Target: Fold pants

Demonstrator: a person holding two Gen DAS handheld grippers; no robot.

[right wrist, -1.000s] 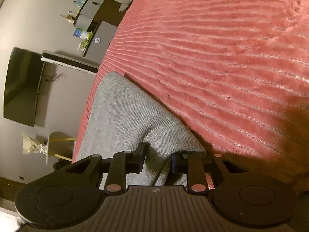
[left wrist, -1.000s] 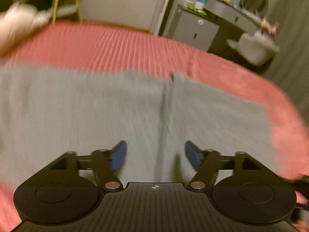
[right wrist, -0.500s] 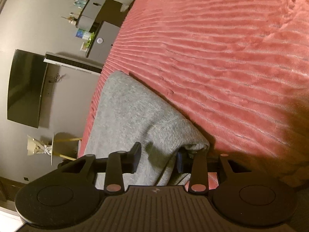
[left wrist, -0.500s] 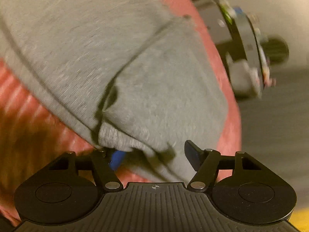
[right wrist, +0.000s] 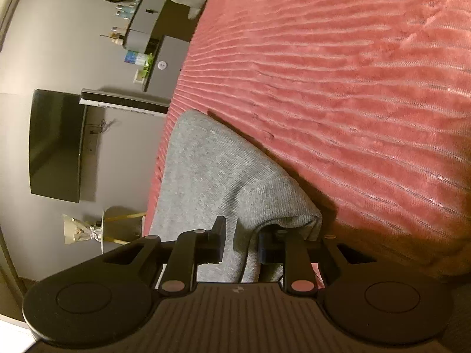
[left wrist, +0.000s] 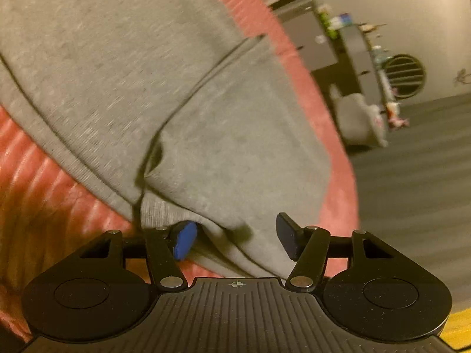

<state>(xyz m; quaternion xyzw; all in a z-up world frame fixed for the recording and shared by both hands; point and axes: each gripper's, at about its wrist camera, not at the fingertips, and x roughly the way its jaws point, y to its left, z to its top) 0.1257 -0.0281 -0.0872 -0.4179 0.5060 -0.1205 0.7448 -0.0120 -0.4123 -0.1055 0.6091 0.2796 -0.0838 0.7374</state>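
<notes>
**Inspector A:** Where do the grey pants [left wrist: 182, 94] lie?

**Inspector B:** On the bed, over a ribbed pink bedspread [right wrist: 338, 82]. In the left wrist view they fill the upper left and centre of the frame, a seam running diagonally down to a ribbed hem just above the claw. In the right wrist view they [right wrist: 212, 170] run from centre to bottom, beside the bedspread's left edge.

**Inspector A:** State of the left claw [left wrist: 234, 236]?

**Inspector B:** Jaws apart and closing. The hem corner lies between them, over the blue left pad; the right pad stands clear of the cloth.

**Inspector A:** And the right claw [right wrist: 240, 242]?

**Inspector B:** Closing, with a bunched fold of the pants between the jaws. The cloth drapes over the right finger; both pads bear on the fold.

**Inspector A:** Surroundings?

**Inspector B:** A grey dresser [right wrist: 153, 17] and a dark screen [right wrist: 54, 144] at left in the right wrist view.
</notes>
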